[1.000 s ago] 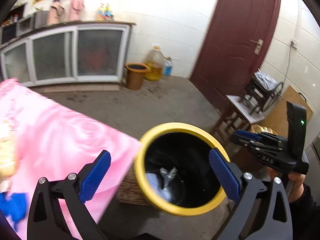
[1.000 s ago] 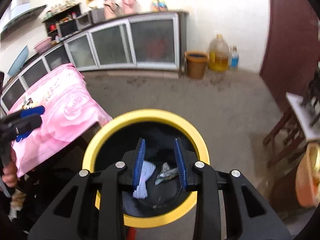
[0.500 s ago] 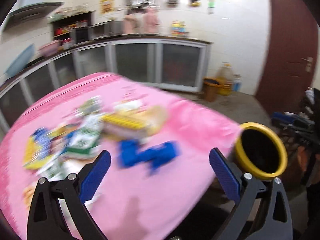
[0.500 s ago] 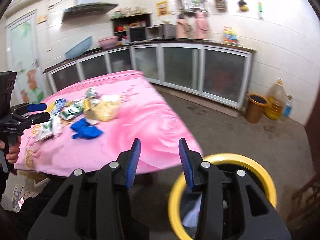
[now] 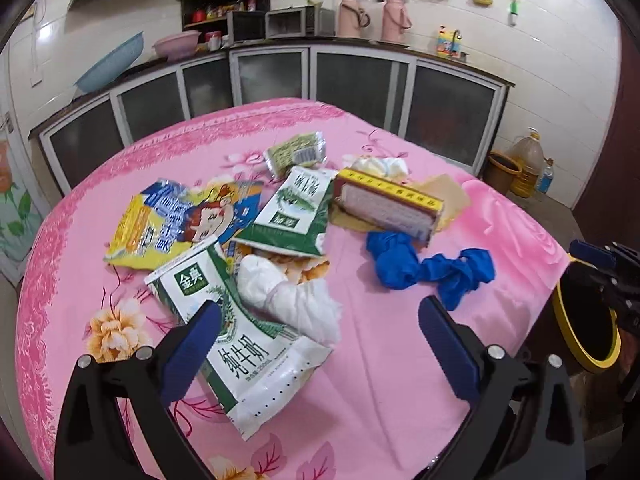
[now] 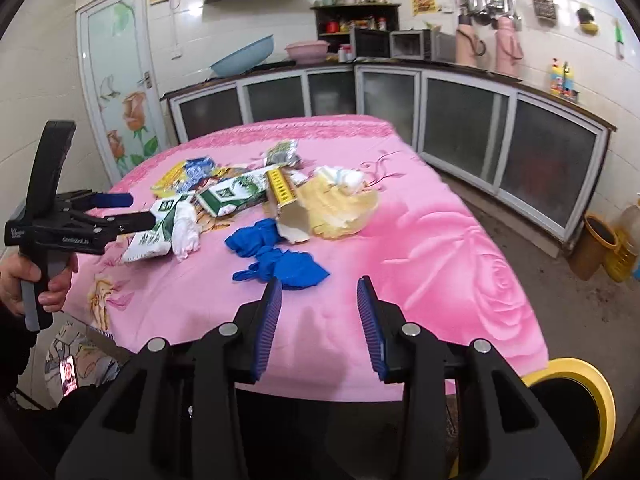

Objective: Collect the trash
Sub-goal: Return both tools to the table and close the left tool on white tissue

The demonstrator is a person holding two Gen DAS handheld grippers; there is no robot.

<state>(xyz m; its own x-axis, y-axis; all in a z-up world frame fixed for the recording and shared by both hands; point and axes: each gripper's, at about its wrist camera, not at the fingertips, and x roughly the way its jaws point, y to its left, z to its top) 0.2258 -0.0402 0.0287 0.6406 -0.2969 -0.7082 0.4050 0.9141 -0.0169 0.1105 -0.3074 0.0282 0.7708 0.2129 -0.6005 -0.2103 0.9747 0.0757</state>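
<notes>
Left gripper (image 5: 316, 344): we see its blue-padded jaws spread wide with nothing between them, poised above the near edge of the desk (image 5: 380, 400), which is covered by a pink rose-print cloth. Just beyond its left finger lies a white-and-green milk pouch (image 5: 236, 332) with a crumpled white plastic bag (image 5: 288, 300) resting against it.

Right gripper (image 6: 318, 320): we see its jaws at a narrower gap, holding nothing, over the desk's near edge. In the left wrist view this gripper shows at the right margin, above the bin.

Trash on the desk, outward from the grippers: a crumpled blue rubber glove (image 5: 428, 266) lies nearest, toward the right-hand edge. Behind it, touching it, stands a red-and-yellow rectangular carton (image 5: 388, 208) on a tan paper sheet (image 5: 448, 196). A second green-and-white milk pouch (image 5: 296, 212) sits at the centre, partly over a yellow-and-blue cartoon snack wrapper (image 5: 180, 220) toward the left edge. Farther back we note a small green foil packet (image 5: 296, 152) and a wad of white tissue (image 5: 380, 166).

Off the desk: a black bin with a yellow rim (image 5: 584, 332) stands beside the right-hand corner, below the desk's top. A person's hand (image 6: 24, 280) grips the left gripper's handle, seen from the right wrist view. Glass-fronted kitchen cabinets (image 5: 360, 84) line the far wall.
</notes>
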